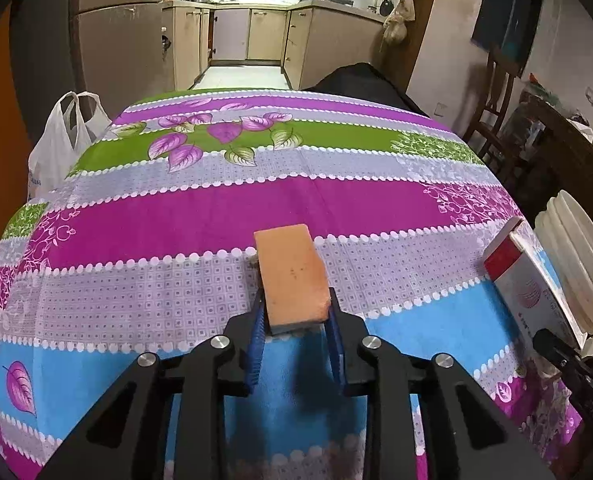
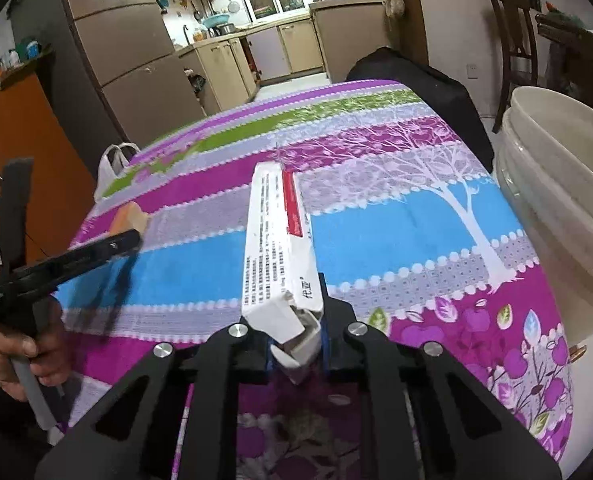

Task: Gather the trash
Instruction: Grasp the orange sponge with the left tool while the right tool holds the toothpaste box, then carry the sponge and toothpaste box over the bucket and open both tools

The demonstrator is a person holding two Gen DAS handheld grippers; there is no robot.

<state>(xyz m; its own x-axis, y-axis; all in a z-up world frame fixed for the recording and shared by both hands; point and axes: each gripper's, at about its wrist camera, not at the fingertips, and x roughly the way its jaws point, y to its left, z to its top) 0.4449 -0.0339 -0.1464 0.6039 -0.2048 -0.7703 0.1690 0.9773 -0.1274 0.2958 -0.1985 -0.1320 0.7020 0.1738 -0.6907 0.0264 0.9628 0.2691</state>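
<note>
Both hand-held grippers have something right now. The left hand-held gripper (image 1: 296, 322) is clamped on the near end of the sponge (image 1: 292, 276), blue pads pressing both sides, about midway across the surface (image 1: 216, 208) and closer to the near edge. The sponge's far end points toward the far edge.

The right hand-held gripper (image 2: 298, 346) is clenched tight on the crumpled near end of the box (image 2: 274, 248), a long white carton with a red stripe. It sits near the right edge, running lengthwise toward the far edge.

The bucket (image 2: 560, 184) stands just beside the right edge, touching or nearly touching the cloth, rim open. A white bag (image 1: 62, 140) hangs off the far left corner.

Room-wise: the middle and far half of the surface are bare cloth, so plenty of space there. The 2 grippers are close side by side along the near edge. A hand (image 2: 14, 354) shows on the left gripper's handle in the right wrist view.
</note>
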